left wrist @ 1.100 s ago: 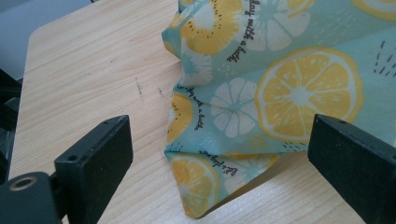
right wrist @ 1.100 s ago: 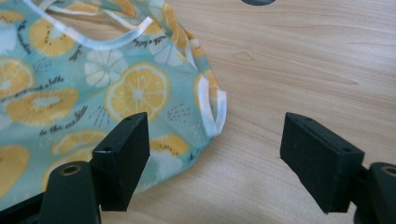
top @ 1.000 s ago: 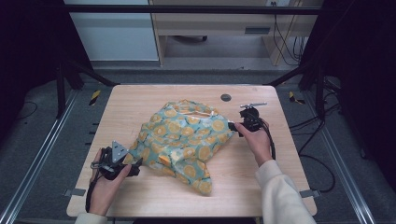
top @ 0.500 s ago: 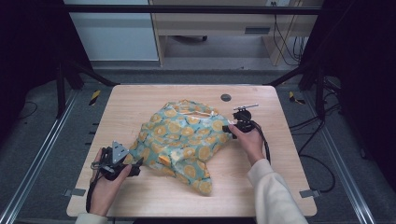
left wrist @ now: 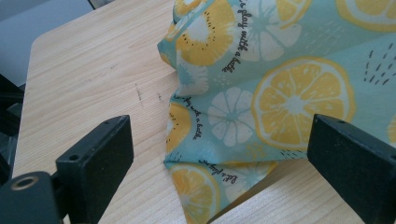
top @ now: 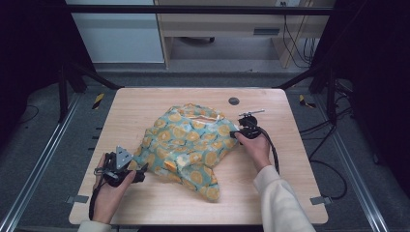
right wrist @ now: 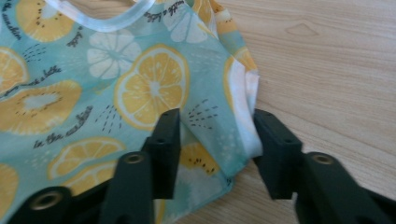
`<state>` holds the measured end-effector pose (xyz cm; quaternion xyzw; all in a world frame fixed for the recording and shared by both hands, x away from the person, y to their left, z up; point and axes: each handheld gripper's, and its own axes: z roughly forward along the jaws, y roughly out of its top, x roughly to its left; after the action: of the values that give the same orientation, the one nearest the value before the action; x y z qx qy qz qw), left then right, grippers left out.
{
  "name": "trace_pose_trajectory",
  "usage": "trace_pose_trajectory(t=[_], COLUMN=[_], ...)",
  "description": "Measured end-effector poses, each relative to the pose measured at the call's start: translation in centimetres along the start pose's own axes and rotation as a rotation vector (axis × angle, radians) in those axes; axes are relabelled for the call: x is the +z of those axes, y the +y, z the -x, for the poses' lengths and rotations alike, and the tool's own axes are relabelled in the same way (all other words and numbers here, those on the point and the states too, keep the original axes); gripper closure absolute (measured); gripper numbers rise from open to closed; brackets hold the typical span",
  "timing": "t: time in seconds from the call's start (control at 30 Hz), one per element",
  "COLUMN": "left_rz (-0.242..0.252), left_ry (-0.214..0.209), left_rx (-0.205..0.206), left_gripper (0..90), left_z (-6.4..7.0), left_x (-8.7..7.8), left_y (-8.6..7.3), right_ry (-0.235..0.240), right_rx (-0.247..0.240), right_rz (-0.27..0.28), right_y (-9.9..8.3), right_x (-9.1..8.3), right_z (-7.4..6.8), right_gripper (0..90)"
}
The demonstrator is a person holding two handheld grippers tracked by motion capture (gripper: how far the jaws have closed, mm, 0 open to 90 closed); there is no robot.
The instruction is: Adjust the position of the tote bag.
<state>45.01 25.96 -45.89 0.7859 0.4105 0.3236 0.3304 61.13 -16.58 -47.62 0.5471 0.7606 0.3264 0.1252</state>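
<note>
A crumpled teal garment with a lemon-slice print [top: 191, 145] lies in the middle of the wooden table [top: 300, 159]. My left gripper [top: 140, 172] sits at the garment's near left corner. In the left gripper view it [left wrist: 219, 158] stands wide open, with a folded corner of the garment [left wrist: 261, 93] lying between the jaws. My right gripper [top: 236, 135] is at the garment's right edge. In the right gripper view it [right wrist: 217, 140] is narrowed but open, its jaws astride the white-hemmed edge of the garment [right wrist: 140, 88].
A small dark round disc [top: 234, 101] sits on the table behind the garment. The right gripper's cable [top: 275, 154] runs back along the person's right hand. Bare wood [top: 135, 108] surrounds the garment. Metal frame rails [top: 43, 154] flank the table.
The right gripper has moved left and slightly toward the person, onto the garment's right edge. The left gripper has stayed in place.
</note>
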Motion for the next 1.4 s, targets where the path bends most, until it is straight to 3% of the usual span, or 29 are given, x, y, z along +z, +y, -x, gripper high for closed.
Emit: trace_pose_trajectory(t=[0.03,0.13,0.27,0.47,0.63,0.8,0.83,0.87,0.93,0.97,1.03,1.1,1.13,1.17,1.27,1.33,1.4], left_rz=[0.000,-0.001,-0.004,-0.008,-0.001,-0.003,-0.012,-0.012,-0.012,-0.012,-0.008,-0.016,-0.038,-0.038,-0.062,-0.065,-0.102], left_ry=[0.000,0.000,0.000,-0.003,-0.008,-0.022,-0.036,-0.036,-0.044,-0.044,-0.063,-0.081,-0.087,-0.087,-0.101,-0.109,-0.131], left_rx=[0.000,0.000,-0.002,-0.006,-0.032,-0.058,-0.045,-0.045,-0.028,-0.028,-0.029,-0.023,-0.013,-0.013,-0.039,-0.041,-0.038], left_gripper=[7.0,7.0,7.0,7.2,7.7,10.1,10.0,10.0,10.0,10.0,10.0,10.0,9.9,9.9,9.9,9.9,9.9], left_z=[0.0,0.0,-0.1,-0.2,-0.7,-2.5,-3.0,-3.0,-3.7,-3.7,-4.0,-4.3,-4.5,-4.5,-4.8,-4.8,-4.9], left_x=[0.0,0.0,0.0,0.0,0.0,0.4,0.9,0.9,2.2,2.2,3.5,5.0,6.8,6.8,9.6,10.1,10.8], left_y=[0.0,0.0,0.0,0.0,0.2,2.3,3.6,3.6,6.0,6.0,7.6,8.9,9.9,9.9,10.8,10.9,10.9], right_ry=[0.002,0.011,-0.001,0.018,0.070,0.084,0.083,0.083,0.085,0.085,0.084,0.084,0.086,0.086,0.089,0.092,0.093], right_rx=[-0.021,-0.050,-0.090,-0.137,-0.205,-0.269,-0.300,-0.300,-0.322,-0.324,-0.331,-0.338,-0.341,-0.341,-0.345,-0.345,-0.349], right_rz=[0.003,0.014,0.066,0.138,0.215,0.220,0.223,0.223,0.214,0.211,0.208,0.206,0.205,0.205,0.207,0.202,0.201], right_y=[0.0,0.1,0.3,0.6,0.8,0.7,0.6,0.6,0.6,0.6,0.7,0.9,1.1,1.1,1.3,1.3,1.3], right_x=[-0.1,-0.3,-0.9,-2.5,-5.5,-6.5,-6.8,-6.8,-6.7,-6.6,-6.6,-6.5,-6.5,-6.5,-6.5,-6.5,-6.5], right_z=[-0.3,-0.6,-1.0,-2.0,-3.8,-5.0,-5.2,-5.2,-5.6,-5.7,-5.8,-6.0,-6.2,-6.2,-6.5,-6.5,-6.5], right_gripper=[69.4,80.2,86.2,87.6,88.0,88.0,88.0,88.0,88.0,88.0,88.0,87.9,87.9,87.9,87.9,87.9,87.9])
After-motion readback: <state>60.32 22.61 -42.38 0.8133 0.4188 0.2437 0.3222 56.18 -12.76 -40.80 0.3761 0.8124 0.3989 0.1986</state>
